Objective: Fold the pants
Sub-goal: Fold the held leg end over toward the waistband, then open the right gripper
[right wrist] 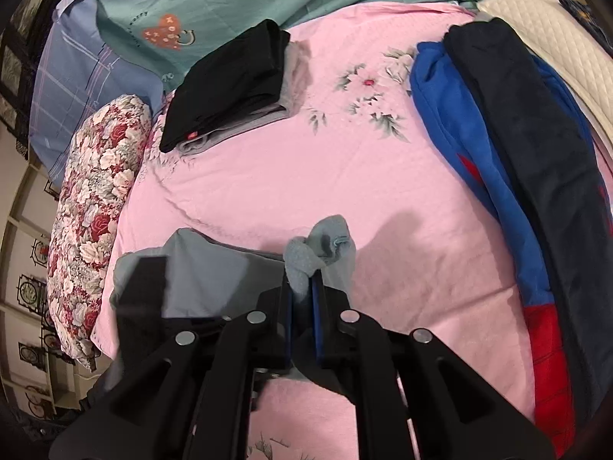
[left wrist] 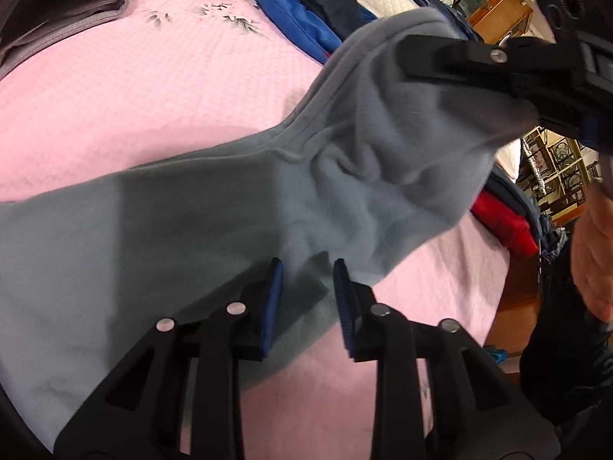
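**Grey pants partly lifted off bed**

The pants' [left wrist: 191,230] far end runs off frame at left. Soft grey fleece, rumpled, lies across the pink bed [left wrist: 153,88]. Right tongs [right wrist: 306,287] pinch a bunched edge; left tongs [left wrist: 308,299] stand apart astride another edge.

Left gripper [left wrist: 308,268] jaws apart, grey pants [left wrist: 191,222] edge between them on the pink bedspread [left wrist: 153,88]. Right gripper [left wrist: 413,59] pinches the pants' lifted end. Blue garment [left wrist: 291,19] behind.
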